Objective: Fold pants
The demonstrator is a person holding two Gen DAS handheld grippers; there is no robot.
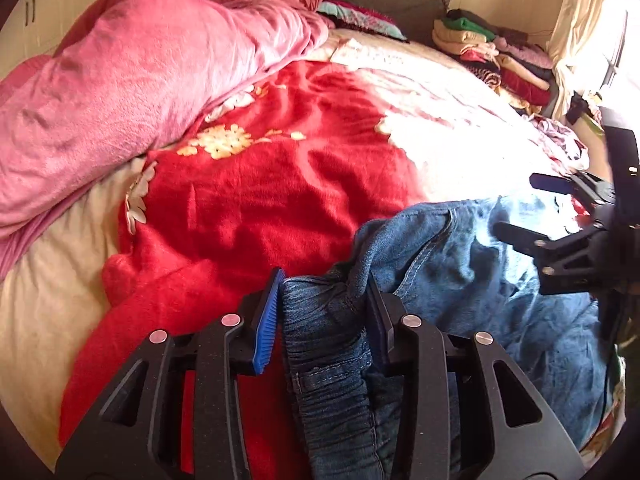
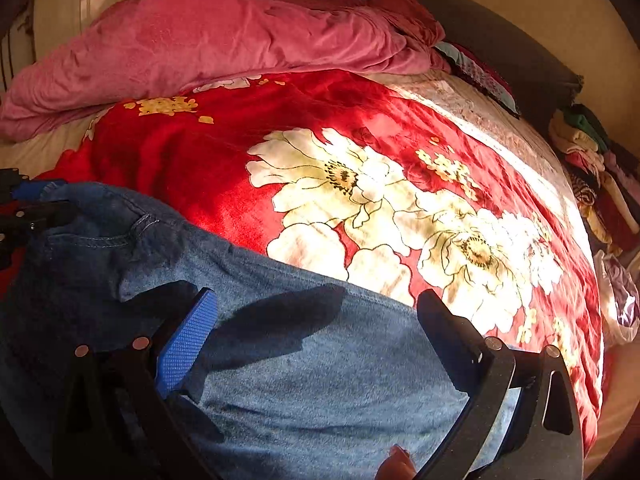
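Jeans (image 1: 332, 360): blue denim, gathered waistband between the fingers of the left gripper (image 1: 326, 320), which is clamped on it; the rest lies spread on the red flowered blanket (image 2: 360, 160). Right gripper (image 2: 316, 316): fingers wide apart, above the flat denim, holding nothing. Pink quilt (image 1: 140, 72): bunched along the far side. Folded clothes (image 1: 492, 52): stacked beside the bed.

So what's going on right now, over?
Left gripper clamped on jeans waistband. Right gripper open, hovering over the denim. Jeans bunched on red blanket. Nothing blocking.
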